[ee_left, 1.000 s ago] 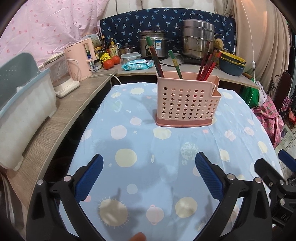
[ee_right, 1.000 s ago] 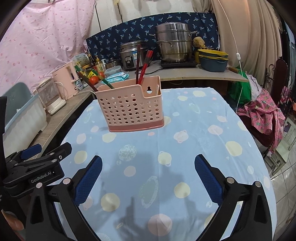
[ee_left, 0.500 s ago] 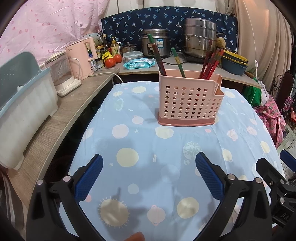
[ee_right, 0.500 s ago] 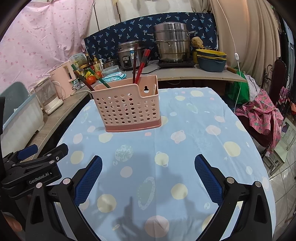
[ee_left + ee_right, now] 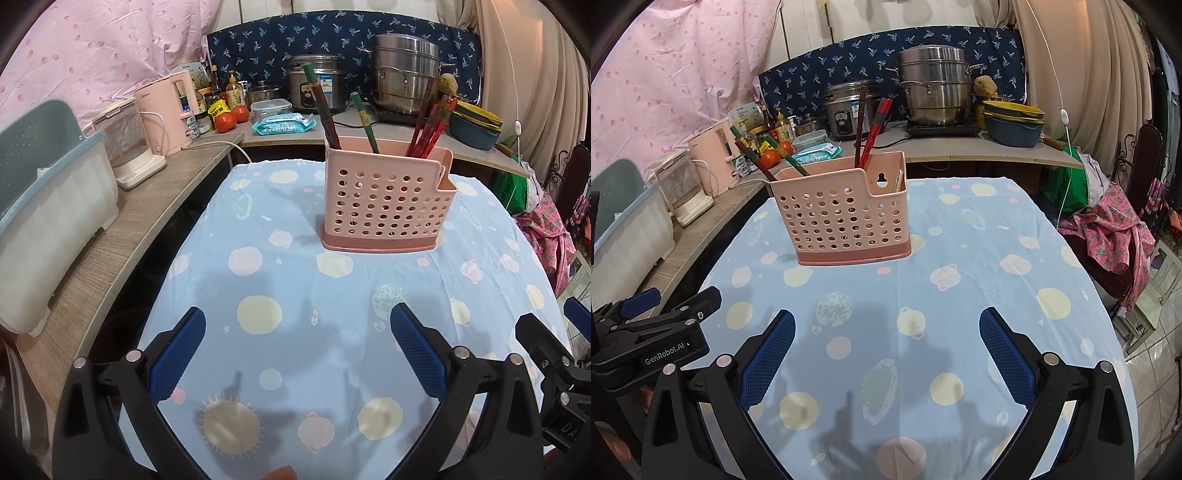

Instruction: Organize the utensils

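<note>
A: Where do your two grippers stand?

B: Your left gripper (image 5: 297,345) hovers over the near part of the table, its blue pads spread wide with nothing between them. Your right gripper (image 5: 886,345) is the same: fingers wide apart, empty, above the blue cloth (image 5: 960,258) with its pale dots and planets.

A: And the utensils?

B: They are all in the pink basket (image 5: 386,206), which stands upright on the cloth towards the far side of the table, well apart from both of your grippers. In its left part lean the dark chopsticks (image 5: 325,114) and a green one (image 5: 364,122); in its right part stands a bunch of red chopsticks (image 5: 430,123).

A: Anything lying on the cloth itself?

B: Only the basket and the shadows of your grippers.

A: What is around the table?

B: To your left a wooden counter (image 5: 110,243) carries a pale tub (image 5: 48,221) and a pink kettle (image 5: 168,110). Behind the basket stand a rice cooker (image 5: 319,79) and a steel steamer pot (image 5: 406,74).
</note>
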